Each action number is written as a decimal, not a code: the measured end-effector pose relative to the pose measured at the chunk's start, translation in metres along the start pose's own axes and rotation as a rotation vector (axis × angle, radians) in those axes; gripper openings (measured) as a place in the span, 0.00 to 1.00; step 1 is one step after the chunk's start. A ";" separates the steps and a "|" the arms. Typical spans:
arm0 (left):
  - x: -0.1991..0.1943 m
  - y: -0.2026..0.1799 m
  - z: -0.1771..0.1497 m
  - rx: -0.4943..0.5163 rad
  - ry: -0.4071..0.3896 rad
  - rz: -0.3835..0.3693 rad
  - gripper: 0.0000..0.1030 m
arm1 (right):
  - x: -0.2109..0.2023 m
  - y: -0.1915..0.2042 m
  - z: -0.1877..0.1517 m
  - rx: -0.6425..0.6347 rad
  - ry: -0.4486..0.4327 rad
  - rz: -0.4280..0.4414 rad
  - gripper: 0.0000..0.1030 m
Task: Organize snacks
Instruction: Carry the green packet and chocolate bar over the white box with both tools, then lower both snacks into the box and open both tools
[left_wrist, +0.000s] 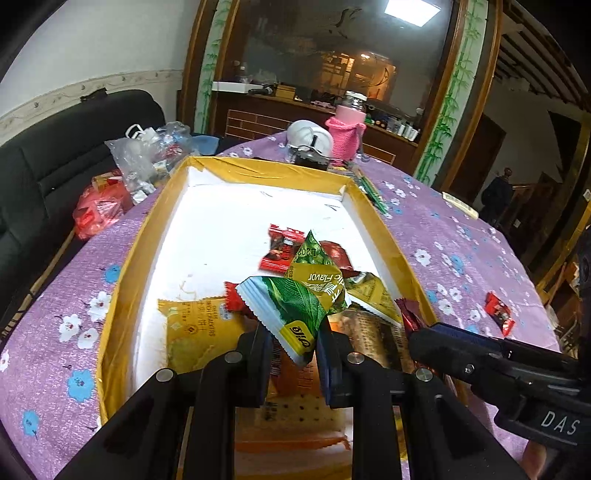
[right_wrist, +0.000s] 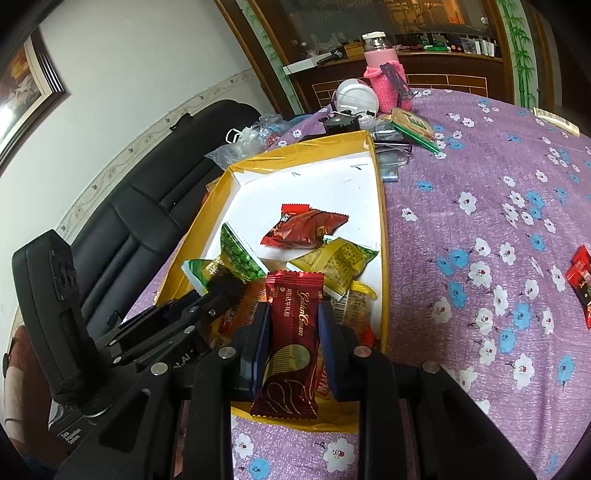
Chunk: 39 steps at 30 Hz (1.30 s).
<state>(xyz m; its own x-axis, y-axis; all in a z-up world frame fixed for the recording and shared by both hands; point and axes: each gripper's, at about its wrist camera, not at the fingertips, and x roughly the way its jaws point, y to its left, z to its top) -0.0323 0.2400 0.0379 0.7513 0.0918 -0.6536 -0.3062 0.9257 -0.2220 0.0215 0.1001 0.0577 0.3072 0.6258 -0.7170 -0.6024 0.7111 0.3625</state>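
Observation:
A yellow box with a white floor lies on the purple flowered tablecloth and holds several snack packets. My left gripper is shut on a green and white packet, held above the box's near end. My right gripper is shut on a dark red Golden Crown packet over the box's near rim. In the left wrist view the right gripper comes in from the right. The right wrist view shows the left gripper on the left with the green packet. A red packet lies loose on the cloth.
A pink-sleeved bottle and a white-lidded jar stand behind the box. Plastic bags sit on a black sofa at the left. A green flat pack lies beside the box's far corner.

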 end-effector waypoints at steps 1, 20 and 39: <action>0.000 0.001 0.000 -0.002 -0.001 0.002 0.20 | 0.002 0.000 0.000 0.000 0.003 -0.003 0.25; 0.004 0.002 -0.002 0.002 -0.013 0.103 0.21 | 0.024 0.000 -0.003 0.008 0.039 -0.011 0.25; 0.005 0.002 -0.002 0.002 -0.016 0.112 0.21 | 0.031 0.004 0.006 0.001 0.038 -0.018 0.25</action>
<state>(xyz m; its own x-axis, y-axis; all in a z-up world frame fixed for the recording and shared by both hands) -0.0300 0.2414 0.0327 0.7217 0.2003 -0.6626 -0.3876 0.9100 -0.1472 0.0334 0.1245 0.0406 0.2896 0.6000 -0.7458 -0.5962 0.7226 0.3499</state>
